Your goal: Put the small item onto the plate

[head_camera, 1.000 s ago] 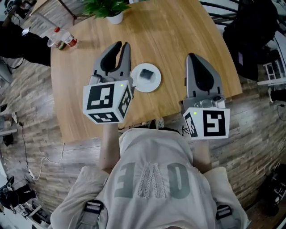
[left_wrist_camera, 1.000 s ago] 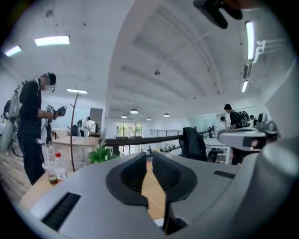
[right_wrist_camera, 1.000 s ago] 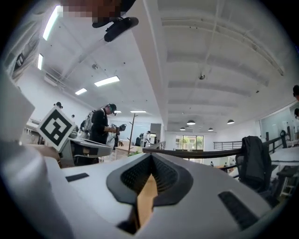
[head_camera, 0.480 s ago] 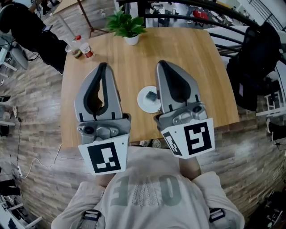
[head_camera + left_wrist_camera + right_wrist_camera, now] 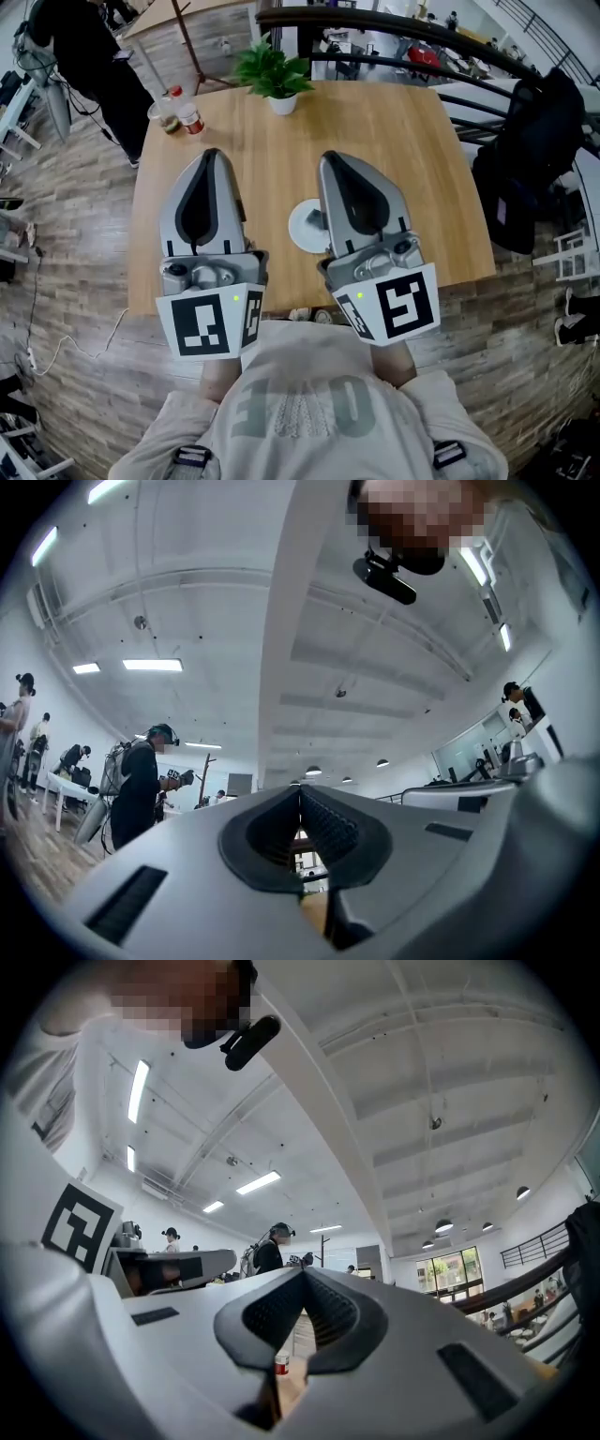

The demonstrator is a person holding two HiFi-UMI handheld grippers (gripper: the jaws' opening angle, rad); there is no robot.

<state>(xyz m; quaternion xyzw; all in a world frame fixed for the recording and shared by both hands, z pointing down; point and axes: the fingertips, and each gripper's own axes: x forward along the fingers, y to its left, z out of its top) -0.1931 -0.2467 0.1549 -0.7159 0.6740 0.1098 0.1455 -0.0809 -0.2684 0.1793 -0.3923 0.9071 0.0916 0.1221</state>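
Dark small item (image 5: pixel 316 219) sits on white plate (image 5: pixel 299 232) (partly hidden). Jaws closed and empty on left gripper (image 5: pixel 208 156) and right gripper (image 5: pixel 330 159); recommend holding both high, clear of plate.

**Matt shells over smooth wood**

My left gripper (image 5: pixel 210 157) and right gripper (image 5: pixel 330 161) wear matt grey plastic shells. Their pads (image 5: pixel 330 825) look black, ribbed, rubbery. Below, the table (image 5: pixel 412 169) shows smooth, light wood grain; the plate (image 5: pixel 302 230) looks smooth white.

Floor (image 5: pixel 75 244): grey-brown wood planks
Table (image 5: pixel 403 150): pale wood, curved edge
Ceiling (image 5: pixel 206 592): white, strip lights (image 5: pixel 150 665)
Windows (image 5: pixel 448 1270): far wall, bright
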